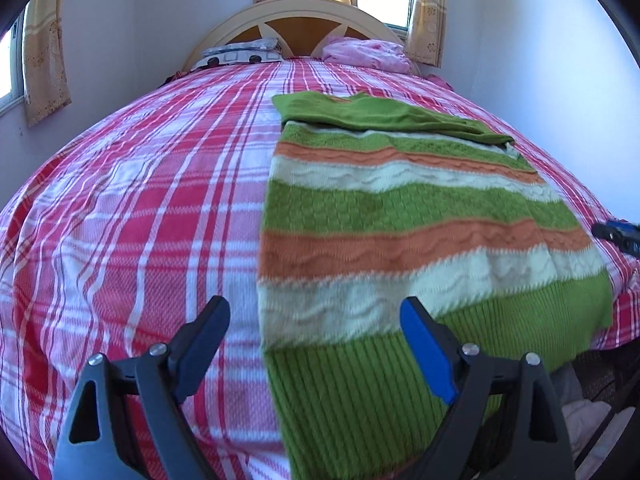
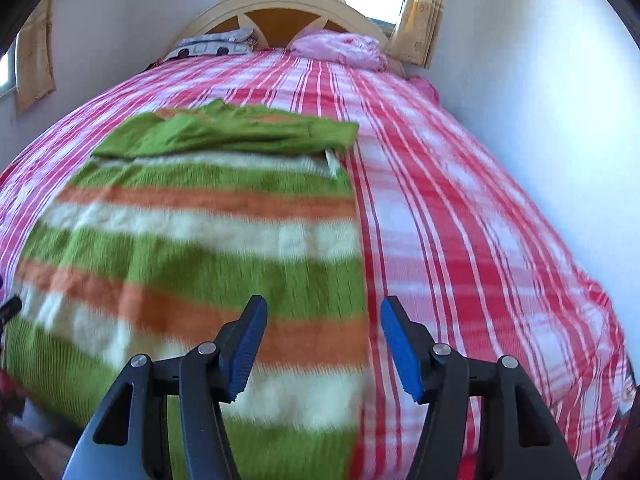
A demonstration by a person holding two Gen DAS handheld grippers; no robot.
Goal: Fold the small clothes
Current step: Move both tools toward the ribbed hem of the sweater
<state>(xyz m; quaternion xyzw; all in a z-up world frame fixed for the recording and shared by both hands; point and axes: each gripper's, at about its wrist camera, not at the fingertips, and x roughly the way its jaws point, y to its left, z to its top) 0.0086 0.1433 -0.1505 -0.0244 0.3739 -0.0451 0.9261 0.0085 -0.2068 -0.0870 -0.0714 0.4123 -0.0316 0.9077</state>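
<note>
A knitted sweater with green, orange and white stripes [image 1: 400, 208] lies flat on the plaid bed, its green sleeves folded across the top. It also shows in the right wrist view [image 2: 200, 232]. My left gripper [image 1: 316, 308] is open and empty above the sweater's left edge near the hem. My right gripper [image 2: 324, 308] is open and empty above the sweater's right edge near the hem. The right gripper's tip shows at the far right of the left wrist view [image 1: 618, 234].
The bed [image 1: 140, 200] has a red, pink and white plaid cover. A patterned pillow [image 1: 244, 50] and a pink bundle [image 1: 368, 52] lie by the headboard [image 1: 304, 16]. White walls flank the bed. Clothes lie on the floor at the bed's foot [image 1: 596, 412].
</note>
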